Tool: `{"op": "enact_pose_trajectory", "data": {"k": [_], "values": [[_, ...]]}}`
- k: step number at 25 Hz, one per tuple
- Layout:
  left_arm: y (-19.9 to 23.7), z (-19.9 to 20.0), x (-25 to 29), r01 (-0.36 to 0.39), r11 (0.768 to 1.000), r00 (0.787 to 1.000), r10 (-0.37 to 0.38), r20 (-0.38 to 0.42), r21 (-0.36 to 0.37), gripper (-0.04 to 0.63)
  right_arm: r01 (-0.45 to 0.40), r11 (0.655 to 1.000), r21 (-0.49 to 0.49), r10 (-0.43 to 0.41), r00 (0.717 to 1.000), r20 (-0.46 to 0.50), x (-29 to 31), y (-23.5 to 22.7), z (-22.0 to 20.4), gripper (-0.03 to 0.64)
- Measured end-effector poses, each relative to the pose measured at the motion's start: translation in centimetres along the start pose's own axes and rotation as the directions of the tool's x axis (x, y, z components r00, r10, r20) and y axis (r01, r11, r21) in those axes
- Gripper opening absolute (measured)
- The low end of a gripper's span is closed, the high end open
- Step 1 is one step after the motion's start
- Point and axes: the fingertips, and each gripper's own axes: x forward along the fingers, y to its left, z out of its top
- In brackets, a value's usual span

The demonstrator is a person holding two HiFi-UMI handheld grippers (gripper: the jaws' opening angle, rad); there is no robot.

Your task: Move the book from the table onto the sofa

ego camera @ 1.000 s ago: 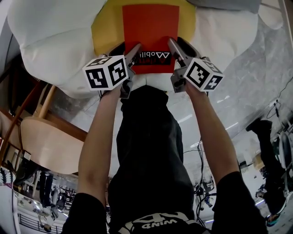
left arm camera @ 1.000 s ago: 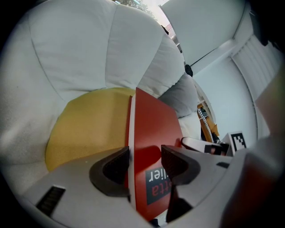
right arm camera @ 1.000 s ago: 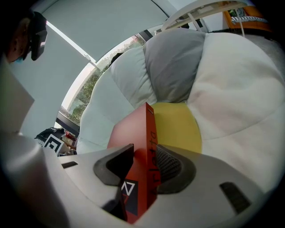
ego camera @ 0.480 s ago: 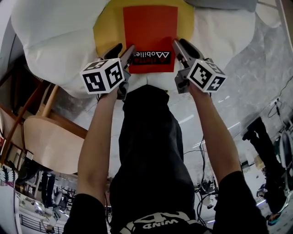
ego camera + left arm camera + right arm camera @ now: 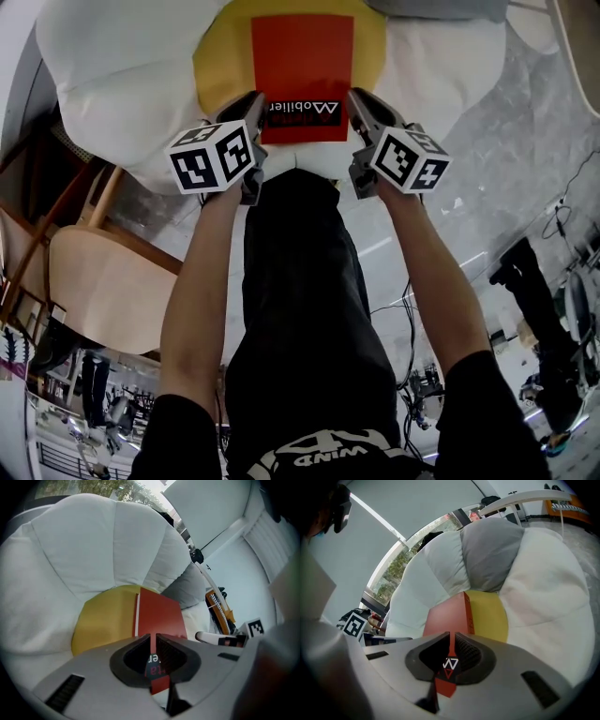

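Book (image 5: pixel 302 61), red cover with a black band of white lettering along the near edge, lies flat on yellow cushion (image 5: pixel 220 56) in the middle of white sofa (image 5: pixel 122 94). Puffy white segments fan out around the cushion. Grey cushion (image 5: pixel 490 555) sits at the far side, just behind the book. White page edges show along the book's left side.

Person stands facing the sofa, both bare forearms stretched out, black clothing below. Left gripper (image 5: pixel 253 101) is at the book's near left corner and right gripper (image 5: pixel 360 98) at the near right corner, both angled down, one on each side of the black band.

Left tongs have just been closing and are now pressed almost together with only a thin slit left. Nothing is pinched: the red cover shows through the slit from beyond, not between the pads. Right tongs likewise: just been closing, nearly together, empty, with the book's white logo visible past them. Cannot tell whether either tip touches the book's edge.

Wooden chair (image 5: pixel 94 281) stands to the person's left, beside the sofa, on pale marbled floor (image 5: pixel 525 150).
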Motion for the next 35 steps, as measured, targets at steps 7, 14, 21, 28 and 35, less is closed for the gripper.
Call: {"op": "enact_pose_trajectory", "data": {"k": [7,14,21,28,35], "values": [[-2.2,0.0,-1.5,0.027,1.000,1.000,-0.027,-0.009,-0.006,0.009,-0.039,0.999,-0.003,0.039,0.999,-0.037,-1.1,2.4,-0.8,0.002],[-6.0,-0.4,-5.8,0.049,0.998,0.999,-0.048,-0.025,0.025,0.009,-0.058,0.998,0.002,0.058,0.997,-0.041,-4.7,5.4,-0.3,0.002],[-11.8,0.8,-12.0,0.086,0.996,0.996,-0.086,0.001,0.037,0.009,-0.073,0.997,0.008,0.074,0.997,-0.007,-11.2,10.3,1.7,0.002],[-18.8,2.4,-19.6,0.121,0.992,0.992,-0.121,0.029,0.025,0.009,-0.128,0.992,-0.018,0.128,0.992,0.016,-18.8,17.5,4.8,0.002],[-24.6,3.8,-27.4,0.134,0.988,0.988,-0.139,0.062,0.074,0.009,-0.164,0.986,-0.021,0.165,0.983,0.084,-26.8,23.0,7.6,0.002]]}}
